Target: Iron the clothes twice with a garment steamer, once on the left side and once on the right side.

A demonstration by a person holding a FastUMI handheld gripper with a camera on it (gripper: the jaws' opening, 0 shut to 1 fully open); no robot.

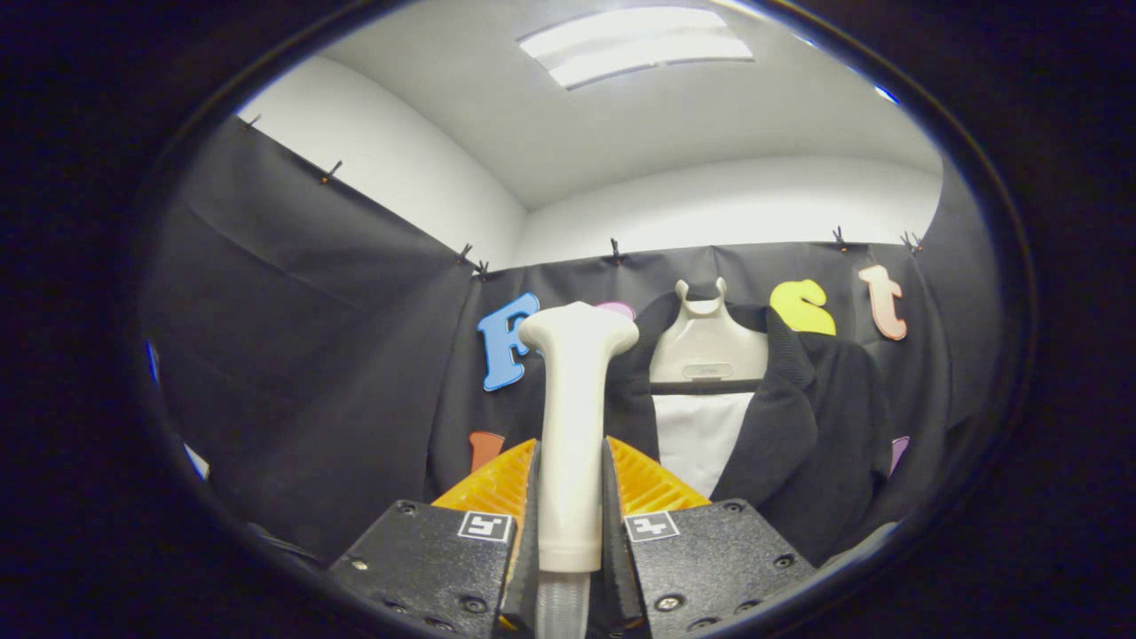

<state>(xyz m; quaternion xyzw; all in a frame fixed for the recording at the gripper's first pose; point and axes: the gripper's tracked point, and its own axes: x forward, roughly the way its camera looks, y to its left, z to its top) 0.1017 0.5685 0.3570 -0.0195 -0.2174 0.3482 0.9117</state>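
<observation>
The gripper (571, 497) is closed on the handle of the garment steamer (572, 426), both fingers pressed against its sides, so that the steamer is held upright between them with its broad head raised at the far end. A ribbed hose is seen leaving the handle's near end, between the fingers. The clothes, a dark jacket (799, 417) over a white inner panel (697, 435), are hung on a pale hanger (707, 342) against the far wall, to the right of the steamer head and beyond it. The head is judged to be apart from the fabric, though depth is hard to read here. The steamer is thus in hand; whether either pass has been made cannot be told, since no sign of ironing is shown on the cloth.
</observation>
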